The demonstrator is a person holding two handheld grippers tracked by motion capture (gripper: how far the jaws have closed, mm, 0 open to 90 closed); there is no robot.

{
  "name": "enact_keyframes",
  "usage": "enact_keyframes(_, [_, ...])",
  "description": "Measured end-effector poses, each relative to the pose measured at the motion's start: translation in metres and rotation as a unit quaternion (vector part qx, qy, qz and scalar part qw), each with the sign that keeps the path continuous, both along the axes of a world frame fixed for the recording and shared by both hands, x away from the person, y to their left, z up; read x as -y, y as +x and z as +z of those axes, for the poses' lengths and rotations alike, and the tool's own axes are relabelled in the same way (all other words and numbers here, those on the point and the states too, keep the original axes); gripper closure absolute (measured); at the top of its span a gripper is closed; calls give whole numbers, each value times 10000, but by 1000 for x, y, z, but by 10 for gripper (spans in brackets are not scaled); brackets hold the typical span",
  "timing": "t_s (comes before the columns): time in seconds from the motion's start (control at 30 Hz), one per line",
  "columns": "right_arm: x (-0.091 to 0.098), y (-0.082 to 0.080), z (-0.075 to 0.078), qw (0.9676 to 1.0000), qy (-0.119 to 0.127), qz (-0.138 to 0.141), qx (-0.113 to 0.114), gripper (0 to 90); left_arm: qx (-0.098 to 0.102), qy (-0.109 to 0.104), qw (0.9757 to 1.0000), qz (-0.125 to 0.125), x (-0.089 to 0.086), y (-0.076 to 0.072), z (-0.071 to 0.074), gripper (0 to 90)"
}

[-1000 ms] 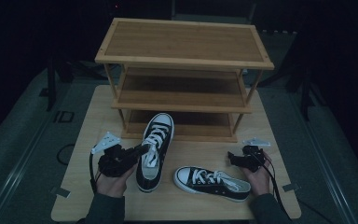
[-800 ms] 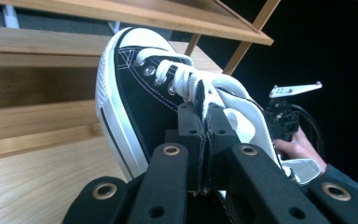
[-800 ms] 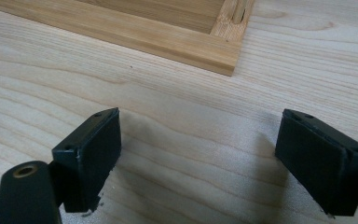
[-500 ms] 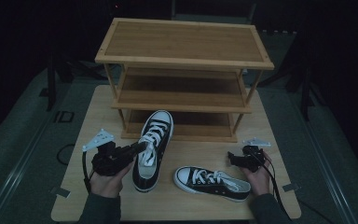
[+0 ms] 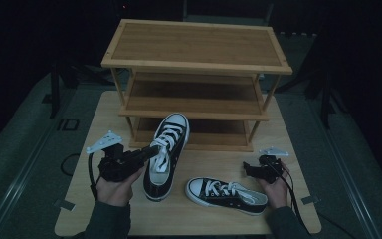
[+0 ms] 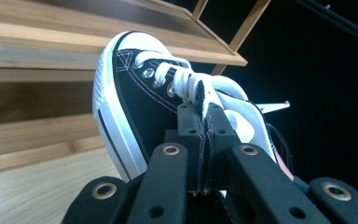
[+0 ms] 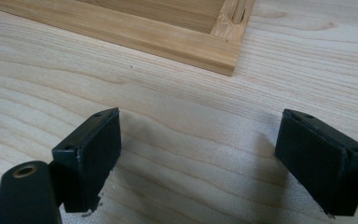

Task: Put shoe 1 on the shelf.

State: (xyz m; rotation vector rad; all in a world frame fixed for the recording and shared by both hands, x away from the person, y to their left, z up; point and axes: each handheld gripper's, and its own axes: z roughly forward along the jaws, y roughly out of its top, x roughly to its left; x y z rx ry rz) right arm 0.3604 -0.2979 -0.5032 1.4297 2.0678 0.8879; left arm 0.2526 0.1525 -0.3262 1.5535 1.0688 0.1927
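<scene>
Overhead: light wooden table on grey floor, dark room around; three-tier bamboo shoe rack at far side. Left gripper pinching black-and-white canvas sneaker, toe toward rack; second matching sneaker lying near right gripper.

Left gripper view: jaws pressed on sneaker's collar.

Right gripper view: jaws spread above bare tabletop.

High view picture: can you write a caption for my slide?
Left gripper lifts one black sneaker toward the wooden rack; its mate waits on the table.
</scene>
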Motion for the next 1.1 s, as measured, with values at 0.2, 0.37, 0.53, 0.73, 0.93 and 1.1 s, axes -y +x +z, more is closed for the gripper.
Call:
enact_keyframes(0.2, [0,0,0,10000,0,0,0,138,95,-55,9999,37,1,9,10,882])
enact_keyframes(0.37, [0,0,0,10000,6,-5,-4,138,170,-12,9998,37,4,18,16,881])
enact_keyframes(0.53, [0,0,0,10000,4,-1,-5,138,244,41,9997,33,11,33,24,881])
enact_keyframes(0.73, [0,0,0,10000,4,-2,-6,138,379,45,9993,29,19,48,32,881])
enact_keyframes(0.93, [0,0,0,10000,4,-2,-6,138,531,27,9985,109,25,65,36,881])
enact_keyframes(1.1, [0,0,0,10000,4,0,-8,138,629,45,9977,234,30,81,36,881])
